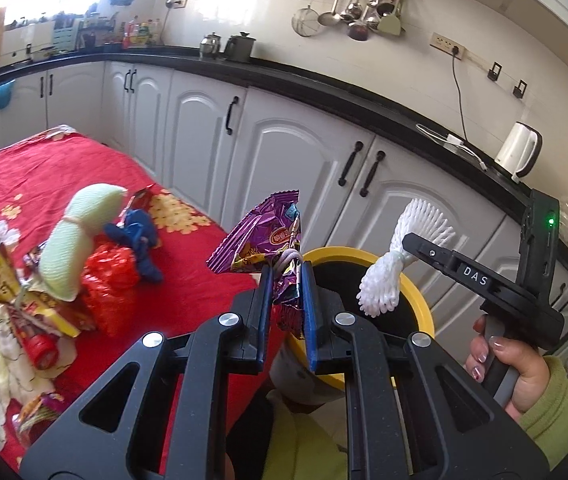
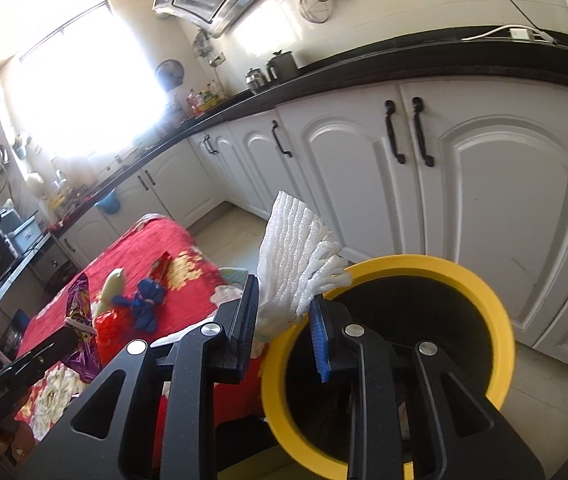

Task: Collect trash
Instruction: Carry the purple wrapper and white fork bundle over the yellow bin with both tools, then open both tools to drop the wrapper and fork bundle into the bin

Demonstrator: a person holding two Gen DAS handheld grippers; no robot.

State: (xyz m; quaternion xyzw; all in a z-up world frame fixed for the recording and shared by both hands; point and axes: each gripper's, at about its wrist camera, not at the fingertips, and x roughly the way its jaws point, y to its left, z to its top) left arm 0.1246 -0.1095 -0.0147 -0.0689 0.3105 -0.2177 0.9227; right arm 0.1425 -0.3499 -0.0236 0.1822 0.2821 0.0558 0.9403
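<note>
White cupboards [image 1: 284, 152] under a black counter [image 1: 324, 88] run behind both claws. To the left of the left claw [image 1: 287, 280] lies a table under a red flowered cloth [image 1: 44, 176], and on it, well apart from that claw, sit a pale green foam net [image 1: 76, 240], a red plastic bag [image 1: 110, 280], a blue crumpled bag [image 1: 140, 240] and a yellow snack packet [image 1: 4, 284]. Just beyond and below both claws stands a bin with a yellow rim [image 2: 484, 280] and a dark inside. The left claw is clamped on a purple snack wrapper [image 1: 260, 236], which sticks up above its fingertips, near the bin's rim. The right claw [image 2: 284, 312], held by a hand [image 1: 504, 364] in a green sleeve, grips a white foam net [image 2: 300, 248] that fans upward over the bin's near edge.
</note>
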